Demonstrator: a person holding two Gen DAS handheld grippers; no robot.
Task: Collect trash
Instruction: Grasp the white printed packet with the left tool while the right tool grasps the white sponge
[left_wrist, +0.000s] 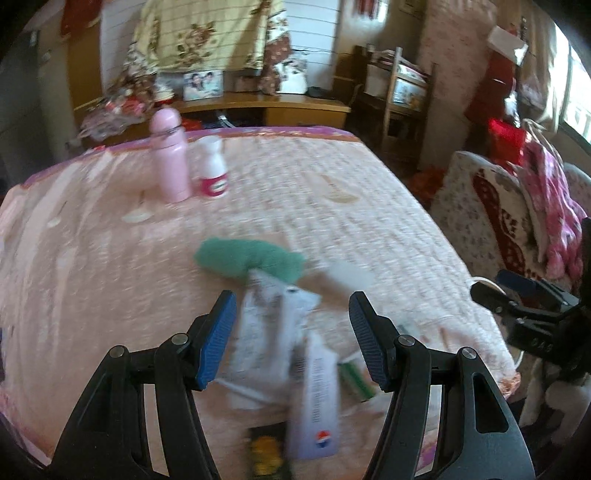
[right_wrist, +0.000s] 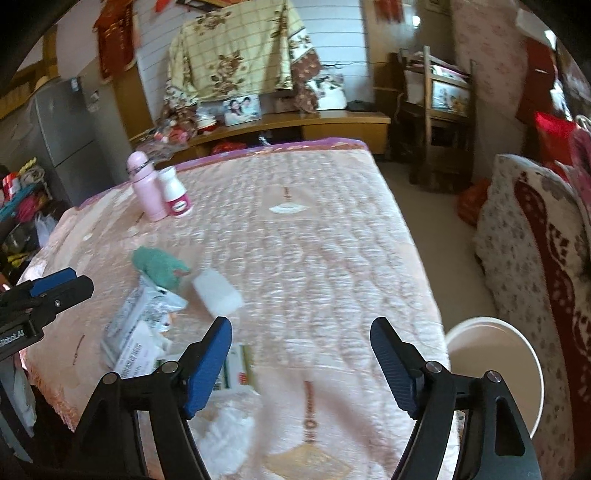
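Observation:
A heap of trash lies on the pink bed near its front edge: a silver-grey printed wrapper (left_wrist: 264, 325) (right_wrist: 142, 314), a white-blue label strip (left_wrist: 317, 402), a green-white packet (left_wrist: 356, 380) (right_wrist: 236, 369), a dark yellow packet (left_wrist: 267, 456) and crumpled white tissue (right_wrist: 229, 432). My left gripper (left_wrist: 291, 314) is open, its blue pads on either side of the wrapper, above the heap. My right gripper (right_wrist: 301, 339) is open and empty over bare bedspread, right of the heap. A white bin (right_wrist: 498, 365) stands on the floor at the bed's right corner.
A green cloth (left_wrist: 251, 258) (right_wrist: 159, 267) and a white block (right_wrist: 218, 291) lie behind the heap. A pink bottle (left_wrist: 170, 158) (right_wrist: 146, 188) and a white bottle (left_wrist: 212, 170) (right_wrist: 175, 194) stand far left. A floral sofa (right_wrist: 535, 258) is right of the bed.

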